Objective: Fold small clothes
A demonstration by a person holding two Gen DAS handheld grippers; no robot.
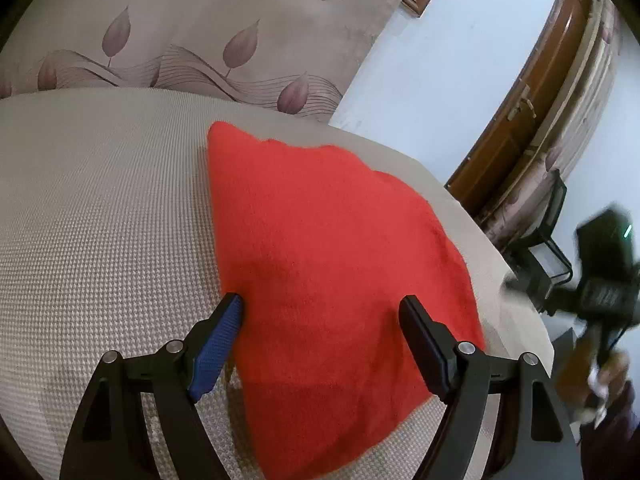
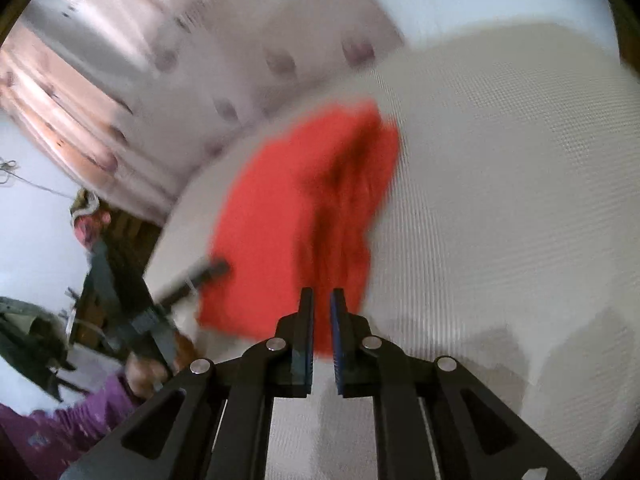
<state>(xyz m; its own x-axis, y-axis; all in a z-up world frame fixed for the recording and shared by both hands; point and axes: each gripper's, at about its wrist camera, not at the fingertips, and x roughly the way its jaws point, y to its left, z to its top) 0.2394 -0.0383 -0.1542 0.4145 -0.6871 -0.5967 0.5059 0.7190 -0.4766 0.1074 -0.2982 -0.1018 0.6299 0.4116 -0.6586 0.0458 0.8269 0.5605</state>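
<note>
A small red cloth [image 1: 328, 264] lies on a beige woven table cover [image 1: 100, 220]. My left gripper [image 1: 322, 306] is open, its fingers straddling the near part of the cloth just above it. In the blurred right wrist view the red cloth [image 2: 296, 220] lies ahead with a raised, rumpled fold on its right side. My right gripper [image 2: 322, 300] has its jaws nearly closed with a narrow gap; red cloth shows in the gap, but I cannot tell whether it is pinched. The right gripper also shows, blurred, at the right of the left wrist view [image 1: 604, 280], off the table edge.
A leaf-patterned curtain [image 1: 192, 32] hangs behind the table. A white wall [image 1: 460, 60], a brown wooden door frame [image 1: 532, 104] and a black chair [image 1: 552, 232] stand to the right. The table edge [image 1: 520, 280] runs close beside the cloth. The person's purple sleeve [image 2: 68, 420] is at lower left.
</note>
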